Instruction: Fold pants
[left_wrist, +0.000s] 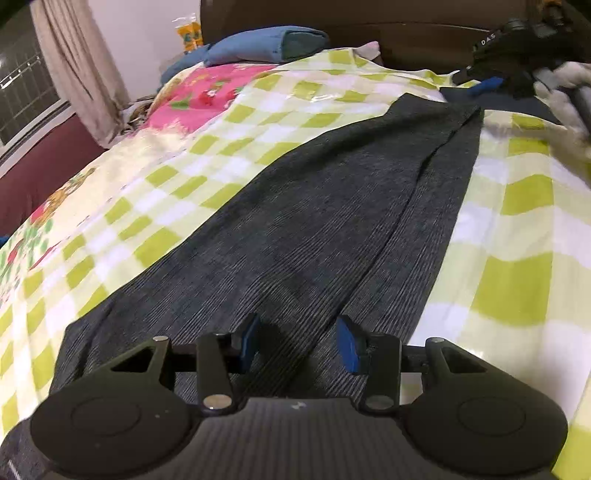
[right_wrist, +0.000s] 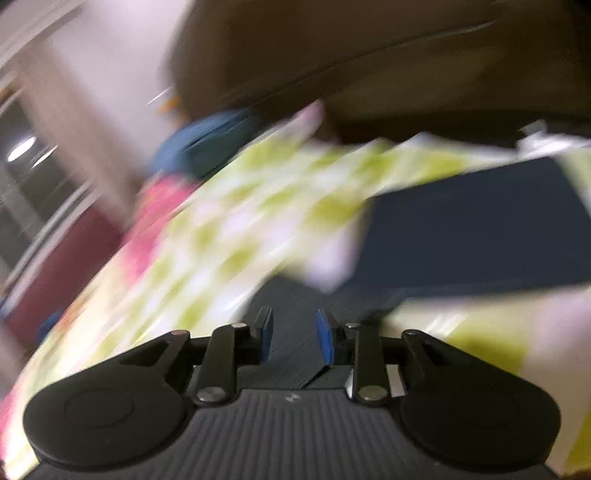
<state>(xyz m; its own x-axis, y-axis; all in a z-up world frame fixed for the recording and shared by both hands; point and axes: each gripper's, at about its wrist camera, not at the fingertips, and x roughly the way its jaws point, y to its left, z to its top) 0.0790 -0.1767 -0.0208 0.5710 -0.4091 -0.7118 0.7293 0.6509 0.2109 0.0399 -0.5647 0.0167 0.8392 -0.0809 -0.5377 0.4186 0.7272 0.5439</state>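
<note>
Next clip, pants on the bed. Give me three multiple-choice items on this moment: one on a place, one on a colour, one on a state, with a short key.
1. Where do the pants lie?
A. spread on the checked sheet
B. hung on the curtain
C. on the floor

2. What colour are the finger pads of the left gripper?
A. red
B. blue
C. white

3. How does the left gripper stand?
A. shut on the pillow
B. shut on the sheet
C. open, fingers apart over the pants

Key:
1 A, the dark fabric lies flat along the green and white checks.
2 B, both pads show blue.
3 C, a clear gap shows between the fingers, with nothing gripped.
</note>
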